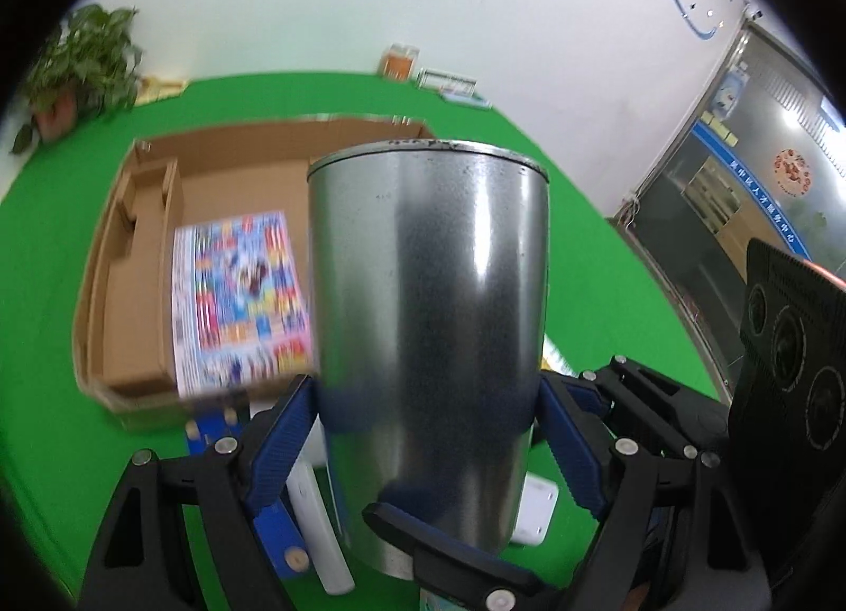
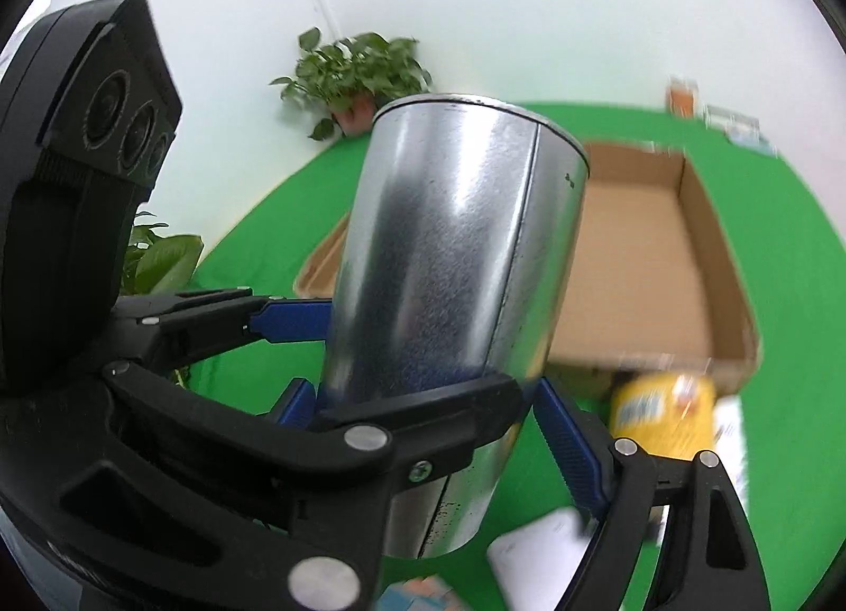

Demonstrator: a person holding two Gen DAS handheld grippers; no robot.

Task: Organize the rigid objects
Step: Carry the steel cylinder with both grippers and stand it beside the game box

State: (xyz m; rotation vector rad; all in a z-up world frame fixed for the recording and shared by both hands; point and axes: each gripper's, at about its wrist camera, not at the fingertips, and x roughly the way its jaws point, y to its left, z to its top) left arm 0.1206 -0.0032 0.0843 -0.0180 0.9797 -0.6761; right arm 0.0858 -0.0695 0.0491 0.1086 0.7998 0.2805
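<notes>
Above the green table (image 1: 608,262), both tongs carry one metal canister (image 1: 428,325) between them. L wrist view: left gripper (image 1: 428,410) has its blue pads (image 1: 288,431) pressed on opposite sides of the canister's lower wall, jaws wide because the body is wide. R wrist view: right gripper (image 2: 423,407) clamps the same canister (image 2: 449,262) low down, pads on either flank, jaws likewise wide and loaded; the canister leans slightly to the right in this view. Each view also shows the other tool's black finger crossing the canister near its base, so the two grips sit close together.

Step in hand, as judged: transport phase of a two-handed lift; canister is clear of the table and hangs in front of the open cardboard box (image 1: 227,177), which holds a colourful printed sheet (image 1: 240,299) on its left side. Right part of the box floor (image 2: 634,262) looks bare.

Next move calls for: keep both grips matched, carry fwd over the box wall, keep the canister upright, lower onto the bare floor beside the sheet, then release both sides together. Loose items on the table below, e.g. yellow packet (image 2: 666,415) and white blocks (image 2: 539,553), wait their turn.
</notes>
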